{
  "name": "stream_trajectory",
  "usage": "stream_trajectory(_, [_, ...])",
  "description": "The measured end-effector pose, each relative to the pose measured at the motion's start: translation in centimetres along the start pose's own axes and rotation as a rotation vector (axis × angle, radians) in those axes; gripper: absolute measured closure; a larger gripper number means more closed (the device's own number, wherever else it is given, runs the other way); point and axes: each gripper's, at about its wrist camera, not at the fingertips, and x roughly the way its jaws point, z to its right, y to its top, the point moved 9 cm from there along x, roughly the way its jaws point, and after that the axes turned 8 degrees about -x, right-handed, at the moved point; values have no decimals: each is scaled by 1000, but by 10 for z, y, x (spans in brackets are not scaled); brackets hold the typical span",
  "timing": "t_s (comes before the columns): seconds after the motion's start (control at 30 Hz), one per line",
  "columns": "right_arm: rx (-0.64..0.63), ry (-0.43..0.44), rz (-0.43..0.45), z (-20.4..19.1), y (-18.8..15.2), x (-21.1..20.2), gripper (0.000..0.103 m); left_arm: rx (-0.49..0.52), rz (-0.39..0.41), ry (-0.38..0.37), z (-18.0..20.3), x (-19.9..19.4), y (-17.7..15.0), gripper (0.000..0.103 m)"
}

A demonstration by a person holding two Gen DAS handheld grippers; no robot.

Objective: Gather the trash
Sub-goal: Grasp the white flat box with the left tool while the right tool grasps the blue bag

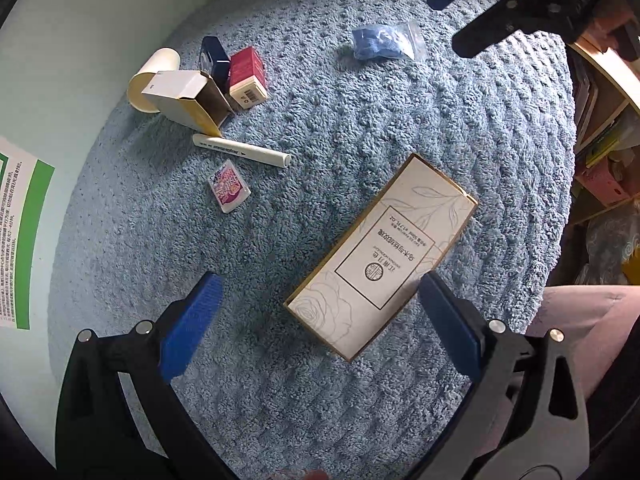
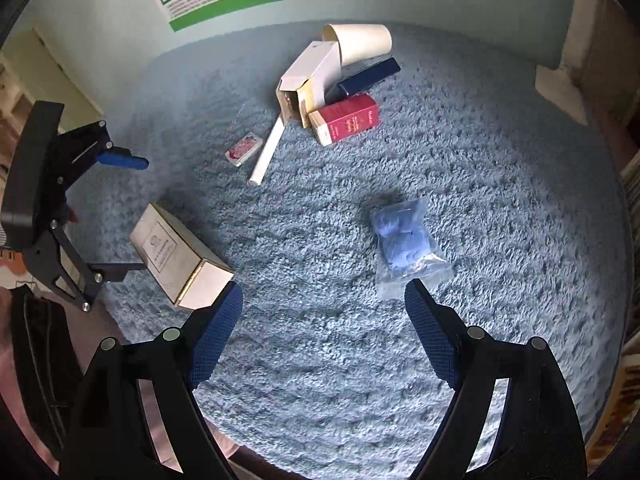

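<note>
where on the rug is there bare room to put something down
Widest bare patch: mid-rug between the flower-print box, the bagged blue item and the white pen. Also free: rug right of the bag. Crowded: the far cluster by the wall, paper cup, open carton, red box.

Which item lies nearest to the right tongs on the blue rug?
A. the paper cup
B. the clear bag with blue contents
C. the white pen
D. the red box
B: in the right wrist view the bag lies just ahead of the open right tongs, while the red box, cup and pen lie farther up the rug.
</note>
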Motion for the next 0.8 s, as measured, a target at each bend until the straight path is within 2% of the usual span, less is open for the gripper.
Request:
stream_trajectory(0.33, [-87, 44, -31, 31, 13, 38, 20, -26, -91, 30, 9, 29, -2, 7])
stream_trajectory(0.5, [-112, 48, -47, 40, 19, 59, 20, -47, -105, 6, 15, 39, 4, 7])
stream_trajectory(0.57, [-128, 44, -59, 41, 20, 69, 24, -66, -112, -13, 15, 43, 6, 9])
stream_trajectory(0.6, [-139, 43, -64, 40, 20, 72, 32, -73, -111, -22, 13, 45, 7, 12])
stream_trajectory(0.63, [-155, 26, -80, 41, 18, 77, 48, -78, -110, -32, 12, 47, 9, 21])
stream_trajectory(0.67, [-174, 3, -79, 42, 19, 78, 52, -84, -116, -43, 11, 49, 9, 31])
stream_trajectory(0.7, [-183, 5, -81, 42, 20, 77, 65, -87, -124, -49, 7, 53, 10, 36])
stream_trajectory(0.77, [-178, 1, -78, 44, 23, 75, 66, -83, -123, -47, 2, 54, 13, 53])
stream_trajectory(0.8, [-176, -4, -74, 46, 24, 72, 66, -82, -120, -46, -1, 53, 15, 55])
